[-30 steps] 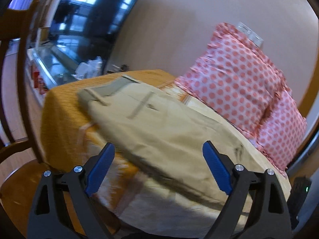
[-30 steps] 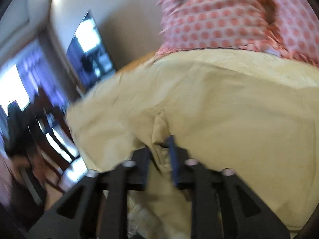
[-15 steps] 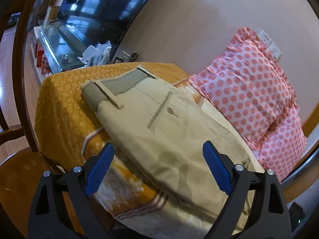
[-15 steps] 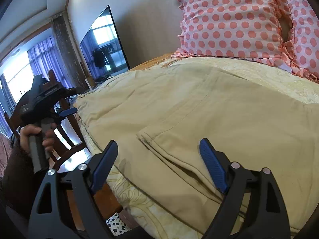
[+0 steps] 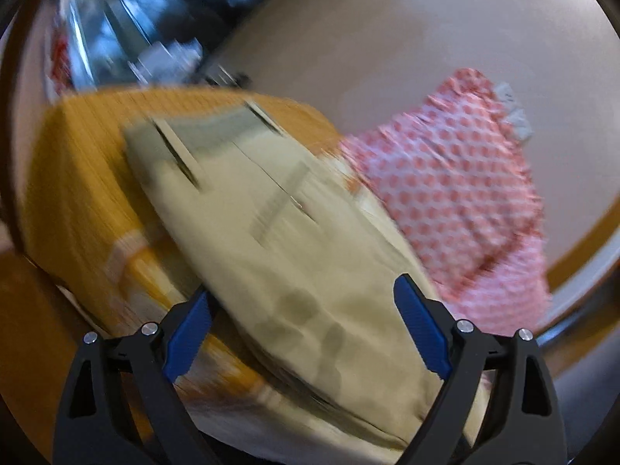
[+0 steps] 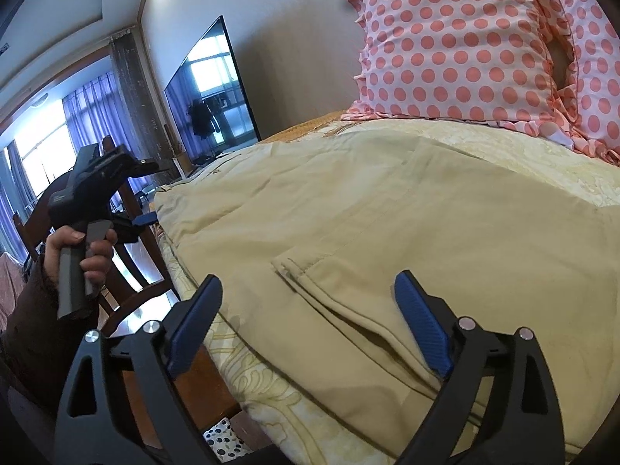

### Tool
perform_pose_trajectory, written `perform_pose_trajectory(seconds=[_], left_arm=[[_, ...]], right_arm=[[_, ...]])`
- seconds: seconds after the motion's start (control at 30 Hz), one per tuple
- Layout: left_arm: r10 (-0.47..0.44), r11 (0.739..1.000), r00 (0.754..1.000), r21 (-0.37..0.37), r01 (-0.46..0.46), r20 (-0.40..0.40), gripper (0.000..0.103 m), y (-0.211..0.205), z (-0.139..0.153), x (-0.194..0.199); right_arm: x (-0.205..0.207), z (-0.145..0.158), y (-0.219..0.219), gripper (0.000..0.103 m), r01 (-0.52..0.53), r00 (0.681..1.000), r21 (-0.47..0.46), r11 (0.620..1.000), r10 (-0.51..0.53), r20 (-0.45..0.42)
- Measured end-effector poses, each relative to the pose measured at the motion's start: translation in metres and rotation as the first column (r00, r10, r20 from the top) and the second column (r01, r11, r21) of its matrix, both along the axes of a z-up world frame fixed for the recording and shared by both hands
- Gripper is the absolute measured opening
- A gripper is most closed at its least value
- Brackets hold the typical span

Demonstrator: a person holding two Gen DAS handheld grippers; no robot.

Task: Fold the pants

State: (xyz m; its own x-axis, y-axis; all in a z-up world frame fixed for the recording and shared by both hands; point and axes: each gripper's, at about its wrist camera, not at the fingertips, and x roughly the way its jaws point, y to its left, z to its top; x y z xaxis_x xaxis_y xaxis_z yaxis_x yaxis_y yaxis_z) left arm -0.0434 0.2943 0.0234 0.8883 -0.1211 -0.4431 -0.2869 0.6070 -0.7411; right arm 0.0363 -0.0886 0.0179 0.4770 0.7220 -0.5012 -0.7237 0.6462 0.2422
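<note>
Pants [image 6: 387, 209] sit folded on the bed, filling the middle of both frames, waistband toward the upper left of the left wrist view. Compared with half a second ago, the left view has gone blurry and the pants [image 5: 294, 255] look closer. Left tool [image 5: 306, 333] is spread wide, holding nothing. Right tool [image 6: 310, 325] is wide too, over the hem edge, and barely changed since then. Polka-dot pillow [image 6: 457, 46] sits in the upper right, left hand [image 6: 83, 248] at far left.
</note>
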Motion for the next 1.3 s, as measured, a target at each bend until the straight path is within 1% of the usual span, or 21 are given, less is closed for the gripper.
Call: perform_pose_trajectory(seconds=[0.1,0.23,0.3,0.33,0.37,0.4,0.43,0.53,0.63,0.77,0.8,0.87,0.9,1.0,1.03,1.07,1.13,1.17,1.2,1.27,1.3], left_arm=[[0.024,1.0,1.0,0.01,-0.024,-0.004,0.087,-0.002,0.0,0.002],[0.124,0.992,0.992,0.006,-0.124,-0.039,0.081,0.017,0.001,0.007],[0.172,0.985,0.984,0.024,-0.171,-0.048,0.073,0.025,0.003,0.008],[0.189,0.982,0.981,0.038,-0.188,-0.051,0.06,0.027,0.003,0.009],[0.199,0.979,0.977,0.06,-0.195,-0.072,0.043,0.027,0.002,0.012],[0.208,0.976,0.974,0.084,-0.201,-0.088,0.033,0.027,0.002,0.015],[0.222,0.969,0.97,0.133,-0.208,-0.098,0.016,0.024,0.004,0.018],[0.21,0.948,0.974,0.261,-0.181,-0.09,0.011,0.009,0.021,0.024],[0.137,0.917,0.99,0.382,-0.118,-0.024,0.007,-0.021,0.06,0.031],[-0.069,0.83,0.997,0.557,0.034,0.041,0.007,-0.102,0.116,0.055],[-0.161,0.791,0.985,0.605,0.096,0.055,0.007,-0.138,0.13,0.063],[-0.284,0.744,0.956,0.645,0.176,0.068,0.007,-0.184,0.139,0.068],[-0.373,0.711,0.925,0.662,0.239,0.067,0.007,-0.216,0.141,0.071],[-0.607,0.584,0.795,0.678,0.446,0.001,0.007,-0.306,0.123,0.074],[-0.654,0.54,0.755,0.675,0.503,-0.039,0.007,-0.329,0.11,0.076],[-0.699,0.474,0.707,0.67,0.572,-0.11,0.007,-0.358,0.088,0.077],[-0.729,0.381,0.647,0.651,0.657,-0.226,0.007,-0.388,0.053,0.079],[-0.738,0.348,0.614,0.621,0.702,-0.28,0.007,-0.398,0.035,0.081],[-0.741,0.324,0.593,0.605,0.727,-0.316,0.007,-0.406,0.017,0.078],[-0.725,0.303,0.615,0.66,0.688,-0.309,0.007,-0.41,0.012,0.069],[-0.728,0.322,0.622,0.656,0.683,-0.29,0.007,-0.406,0.019,0.068]], right_arm=[[-0.001,0.001,0.001,0.092,-0.004,1.0,-0.004,1.0,0.004,0.006],[0.0,0.001,0.0,0.092,-0.008,1.0,0.003,1.0,0.008,0.005],[0.0,0.0,0.0,0.092,-0.006,1.0,0.008,1.0,0.006,0.006],[0.0,0.0,0.0,0.092,-0.005,1.0,0.01,1.0,0.005,0.007],[0.0,0.0,-0.001,0.092,-0.004,1.0,0.015,1.0,0.004,0.005],[0.001,0.0,-0.001,0.092,-0.004,1.0,0.019,1.0,0.004,0.003],[0.001,0.0,-0.003,0.092,-0.004,1.0,0.025,1.0,0.004,0.0],[-0.001,0.004,-0.01,0.092,0.006,1.0,0.051,0.999,-0.005,-0.013],[-0.007,0.016,-0.035,0.092,0.026,1.0,0.114,0.993,-0.027,0.0],[-0.019,0.037,-0.086,0.092,0.118,0.989,0.191,0.974,-0.132,0.061],[-0.021,0.041,-0.103,0.092,0.162,0.981,0.206,0.965,-0.179,0.07],[-0.025,0.047,-0.137,0.092,0.255,0.958,0.242,0.936,-0.278,0.067],[-0.027,0.048,-0.154,0.092,0.299,0.944,0.261,0.918,-0.325,0.061],[-0.038,0.048,-0.206,0.092,0.444,0.878,0.294,0.846,-0.476,0.045],[-0.042,0.046,-0.219,0.092,0.484,0.856,0.293,0.825,-0.516,0.04],[-0.043,0.044,-0.229,0.092,0.511,0.84,0.291,0.809,-0.542,0.032],[-0.048,0.039,-0.25,0.092,0.572,0.801,0.287,0.769,-0.598,0.005],[-0.05,0.035,-0.26,0.092,0.597,0.784,0.286,0.75,-0.62,-0.009],[-0.051,0.033,-0.267,0.092,0.614,0.772,0.281,0.738,-0.635,-0.02],[-0.051,0.026,-0.277,0.092,0.637,0.756,0.273,0.721,-0.654,-0.039],[-0.05,0.024,-0.279,0.092,0.643,0.752,0.27,0.716,-0.658,-0.047]])
